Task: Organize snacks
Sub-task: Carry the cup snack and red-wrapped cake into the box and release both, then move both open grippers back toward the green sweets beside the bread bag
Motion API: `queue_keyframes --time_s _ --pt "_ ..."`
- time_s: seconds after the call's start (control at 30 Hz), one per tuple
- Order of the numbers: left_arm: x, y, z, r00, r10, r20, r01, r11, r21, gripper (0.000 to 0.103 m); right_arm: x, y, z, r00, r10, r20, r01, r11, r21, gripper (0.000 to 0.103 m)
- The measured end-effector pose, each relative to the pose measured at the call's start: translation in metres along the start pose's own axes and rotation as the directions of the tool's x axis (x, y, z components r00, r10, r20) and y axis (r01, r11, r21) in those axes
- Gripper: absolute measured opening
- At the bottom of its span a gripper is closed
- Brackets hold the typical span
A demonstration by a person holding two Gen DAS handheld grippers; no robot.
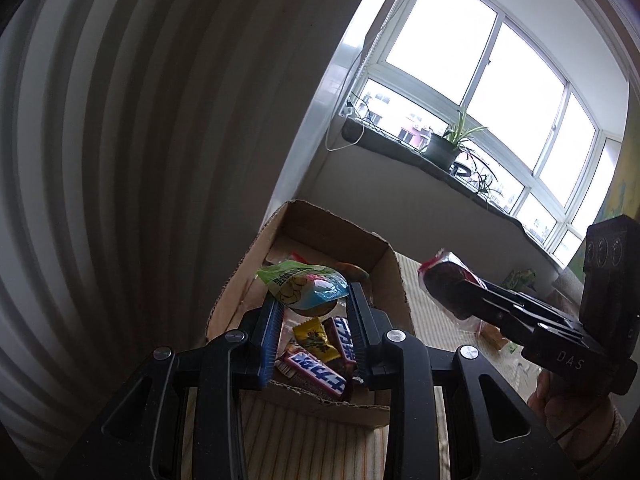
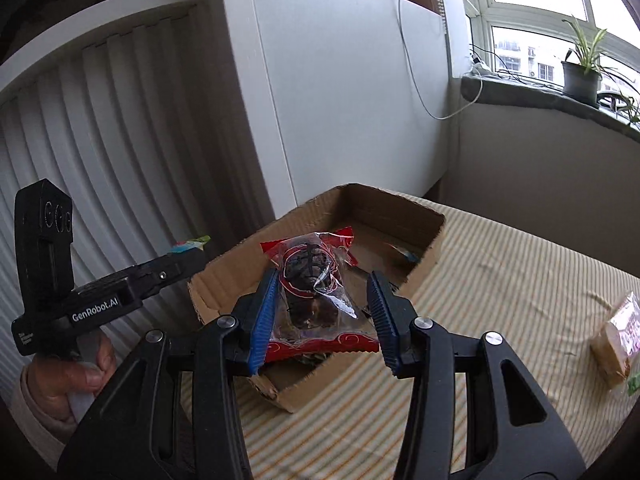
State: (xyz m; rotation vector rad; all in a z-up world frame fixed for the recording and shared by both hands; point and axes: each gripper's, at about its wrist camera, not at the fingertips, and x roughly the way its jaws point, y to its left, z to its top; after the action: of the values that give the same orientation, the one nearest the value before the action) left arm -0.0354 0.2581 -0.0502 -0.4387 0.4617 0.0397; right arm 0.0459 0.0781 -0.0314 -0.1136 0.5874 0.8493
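Striped cloth [image 2: 500, 280] carries an open cardboard box [image 2: 434, 236]. Above it, the left gripper [image 1: 312, 304] pinches a green-blue snack pouch [image 1: 304, 284] and the right gripper [image 2: 320, 304] holds a red-edged dark snack packet [image 2: 312, 280]. Only the left view shows Snickers bars [image 1: 320, 372] inside; only the right shows a wrapped biscuit [image 2: 616, 344] well apart.

Between the left gripper [image 1: 312, 320] fingers sits a glossy plastic green packet [image 1: 304, 286]; below them, a matt corrugated cardboard box [image 1: 396, 280] with rough torn edges. The right gripper [image 2: 320, 316] holds a shiny crinkled red packet [image 2: 316, 300] in ribbed blue pads [image 2: 264, 316]. Striped cloth [image 2: 500, 300] lies beneath.
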Motion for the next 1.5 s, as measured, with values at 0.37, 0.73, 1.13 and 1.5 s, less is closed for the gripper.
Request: queue_keyframes --time_s 0.37,0.73,1.13,1.5 --pt "0.006 0.001 0.002 0.991 0.132 -0.017 -0.132 0.991 0.023 0.068 0.068 -0.006 0.016 0.997 -0.016 -0.074 0.014 1.000 -0.028 0.062" --pt "-0.009 -0.023 0.015 0.986 0.162 0.041 -0.165 0.981 0.105 0.072 0.020 -0.021 -0.027 0.993 -0.109 -0.035 0.110 0.994 0.007 0.073" --pt "-0.028 -0.073 0.011 0.990 0.125 0.063 -0.135 0.975 0.179 0.078 -0.035 -0.030 -0.037 0.986 -0.165 0.025 0.165 0.986 0.009 0.079" --pt "0.011 -0.176 -0.016 0.996 -0.052 -0.079 0.073 0.951 0.300 0.078 -0.113 -0.075 -0.088 0.930 -0.361 0.063 0.363 0.931 -0.021 0.079"
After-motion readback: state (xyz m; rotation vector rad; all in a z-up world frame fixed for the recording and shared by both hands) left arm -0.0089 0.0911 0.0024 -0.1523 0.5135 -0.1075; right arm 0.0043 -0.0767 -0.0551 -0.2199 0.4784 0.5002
